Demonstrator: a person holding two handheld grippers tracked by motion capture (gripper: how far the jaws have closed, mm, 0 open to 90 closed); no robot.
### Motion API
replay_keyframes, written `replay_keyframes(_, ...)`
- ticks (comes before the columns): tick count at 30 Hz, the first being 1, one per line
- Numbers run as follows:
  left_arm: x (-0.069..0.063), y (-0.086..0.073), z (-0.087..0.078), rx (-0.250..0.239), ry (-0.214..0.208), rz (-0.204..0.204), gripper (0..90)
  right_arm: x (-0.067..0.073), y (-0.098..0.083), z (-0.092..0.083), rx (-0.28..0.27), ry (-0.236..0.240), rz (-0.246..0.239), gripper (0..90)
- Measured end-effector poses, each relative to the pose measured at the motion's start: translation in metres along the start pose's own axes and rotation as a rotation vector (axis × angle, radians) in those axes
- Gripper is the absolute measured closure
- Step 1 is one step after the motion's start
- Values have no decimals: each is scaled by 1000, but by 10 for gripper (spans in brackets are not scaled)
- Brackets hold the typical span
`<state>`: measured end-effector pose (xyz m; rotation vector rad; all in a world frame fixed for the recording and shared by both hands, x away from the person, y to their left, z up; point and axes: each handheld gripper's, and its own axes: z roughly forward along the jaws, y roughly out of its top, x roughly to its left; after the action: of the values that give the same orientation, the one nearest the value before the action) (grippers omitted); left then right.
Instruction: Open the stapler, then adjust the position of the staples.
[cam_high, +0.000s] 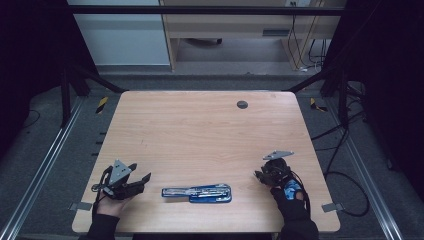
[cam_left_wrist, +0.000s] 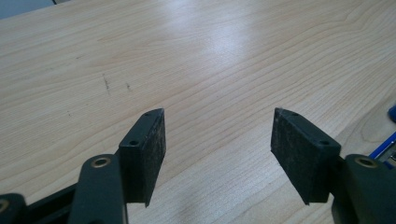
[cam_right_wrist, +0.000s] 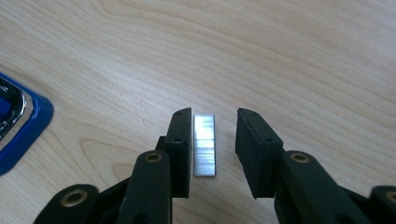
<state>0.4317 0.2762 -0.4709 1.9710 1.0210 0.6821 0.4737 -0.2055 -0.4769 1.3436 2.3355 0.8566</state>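
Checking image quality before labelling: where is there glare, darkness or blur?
High view: dim, black surroundings, table evenly lit. Left gripper view: pale glare patch on the wood, sharp pads. Right gripper view: staple strip reflects brightly; blue stapler cropped at the edge.

Two hand-held grippers of matte black metal. The left gripper (cam_high: 131, 181) and right gripper (cam_high: 263, 174) each carry a grey three-cornered plate, brass-ringed pivot screws, flat dark pads and a trailing black cable. Dark sleeves; the right hand (cam_high: 288, 192) wears a black-and-blue glove.
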Motion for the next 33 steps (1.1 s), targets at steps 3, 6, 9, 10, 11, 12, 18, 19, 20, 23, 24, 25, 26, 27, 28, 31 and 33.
replay_keyframes(3,1,0,0,0,-1,-4,352,0,-1,0,20,-5,5,671)
replay_keyframes(6,1,-1,1,1,-5,-10,351,0,0,-1,20,0,28,687)
replay_keyframes(9,2,-1,1,3,-5,-8,351,0,1,0,27,-8,26,693)
replay_keyframes(10,2,-1,1,4,-4,-7,351,0,2,0,29,-10,25,694)
replay_keyframes(11,2,-1,1,4,-3,-6,351,1,2,1,32,-15,24,694)
replay_keyframes(12,2,-1,1,4,-2,-4,351,1,2,1,31,-16,27,694)
replay_keyframes(18,1,-1,2,9,0,5,351,-1,3,0,36,-19,31,697)
replay_keyframes(19,1,-1,2,10,-1,4,351,-1,4,1,36,-18,37,698)
replay_keyframes(20,1,-1,2,11,-1,4,351,-1,4,1,39,-17,36,699)
replay_keyframes(23,0,0,2,9,-1,9,351,0,4,2,42,-15,31,702)
replay_keyframes(24,0,0,3,10,-1,8,350,0,5,3,46,-8,30,703)
replay_keyframes(25,0,-1,3,13,-1,7,350,0,5,3,49,-8,27,706)
replay_keyframes(26,1,-1,3,15,-1,8,350,0,5,4,48,-9,23,710)
replay_keyframes(27,1,-1,3,15,-1,8,350,0,5,5,51,-5,25,713)
replay_keyframes(28,1,-1,3,14,-2,8,350,1,5,5,56,0,25,718)
replay_keyframes(31,1,-1,2,13,-1,8,350,2,6,7,65,8,26,723)
replay_keyframes(33,0,-1,3,14,0,8,350,2,6,8,69,8,18,728)
